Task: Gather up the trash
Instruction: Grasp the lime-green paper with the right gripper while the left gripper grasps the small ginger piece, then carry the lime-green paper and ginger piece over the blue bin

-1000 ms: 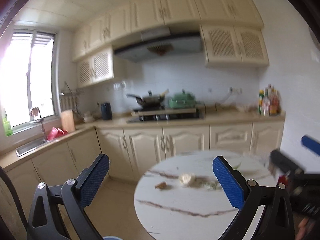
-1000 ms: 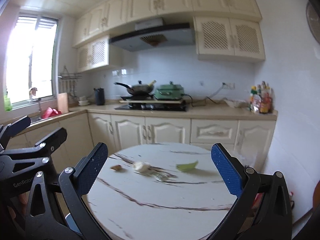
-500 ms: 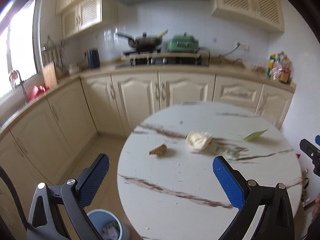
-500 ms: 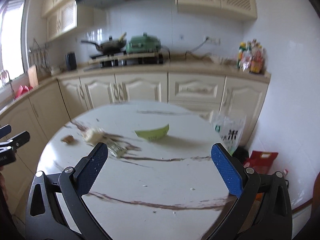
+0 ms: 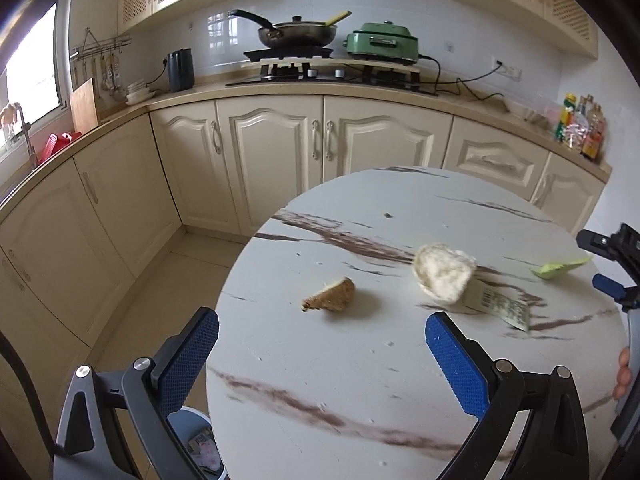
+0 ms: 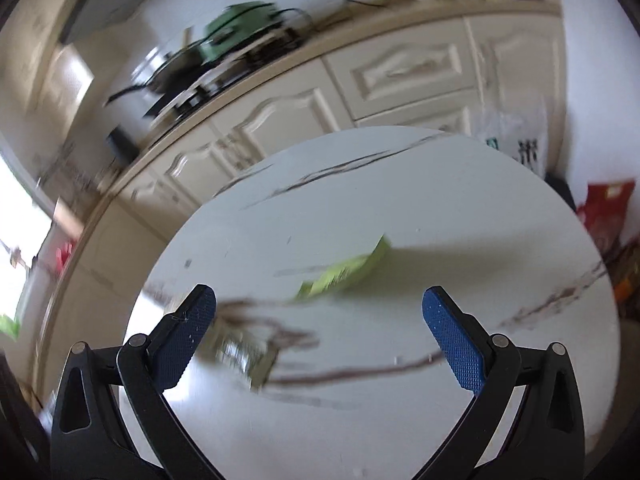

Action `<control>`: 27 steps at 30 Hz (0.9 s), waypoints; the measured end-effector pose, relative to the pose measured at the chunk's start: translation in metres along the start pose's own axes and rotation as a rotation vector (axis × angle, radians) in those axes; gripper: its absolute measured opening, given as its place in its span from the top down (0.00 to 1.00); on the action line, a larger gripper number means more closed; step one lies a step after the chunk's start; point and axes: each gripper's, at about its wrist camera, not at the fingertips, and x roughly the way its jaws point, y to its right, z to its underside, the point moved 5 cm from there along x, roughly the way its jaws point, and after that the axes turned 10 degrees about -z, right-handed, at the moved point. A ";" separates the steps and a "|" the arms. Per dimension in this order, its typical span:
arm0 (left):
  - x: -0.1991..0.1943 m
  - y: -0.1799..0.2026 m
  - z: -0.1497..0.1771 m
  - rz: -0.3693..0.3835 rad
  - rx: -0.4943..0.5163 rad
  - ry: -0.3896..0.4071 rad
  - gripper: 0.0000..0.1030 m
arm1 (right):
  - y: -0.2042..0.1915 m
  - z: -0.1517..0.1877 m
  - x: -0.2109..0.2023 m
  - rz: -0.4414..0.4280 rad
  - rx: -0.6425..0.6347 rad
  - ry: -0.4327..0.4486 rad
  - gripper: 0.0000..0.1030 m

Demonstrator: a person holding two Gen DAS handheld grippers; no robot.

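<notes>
Left gripper (image 5: 322, 344) was spread wide, nothing between its blue pads (image 5: 456, 364), hovering over the near edge of the round marble table (image 5: 360, 400). A blue trash bin (image 5: 200, 448) sat on the floor just below the table edge, by the left finger, with scraps inside. Just beyond the gripper lay a brown crust-like scrap (image 5: 330, 301). Further right sat a crumpled white wad (image 5: 442, 276), touching a printed paper wrapper (image 5: 502, 307) that stuck out from under it. A green wrapper (image 5: 560, 270) lay near the table's right edge, well apart from the brown scrap.

Right gripper (image 6: 319, 334) was also spread wide and empty; its view was tilted and blurred. The green wrapper (image 6: 344, 274) lay on the table (image 6: 400, 400) just ahead, between the fingers' lines. The printed wrapper (image 6: 244, 354) was smeared beside the left pad (image 6: 184, 340). A fingertip (image 5: 622, 372) showed at right edge.

Behind: cream cabinets (image 5: 272, 156), stove with pan (image 5: 298, 34), green cooker (image 5: 382, 44), kettle (image 5: 180, 70).
</notes>
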 end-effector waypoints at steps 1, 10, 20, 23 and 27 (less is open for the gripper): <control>0.001 -0.003 0.002 0.000 0.004 -0.001 0.01 | 0.004 -0.003 0.006 0.008 0.017 -0.003 0.00; 0.072 0.009 0.004 0.000 0.062 -0.063 0.01 | 0.025 -0.002 0.042 0.095 -0.011 -0.056 0.76; 0.117 0.024 -0.013 0.037 0.120 -0.106 0.29 | -0.015 0.001 0.021 0.078 -0.226 -0.033 0.93; 0.126 0.026 -0.014 0.068 0.111 -0.142 0.49 | -0.026 0.003 0.013 0.053 -0.246 -0.029 0.94; 0.127 0.026 -0.016 0.091 0.111 -0.133 0.80 | -0.039 0.005 0.000 0.030 -0.270 -0.014 0.94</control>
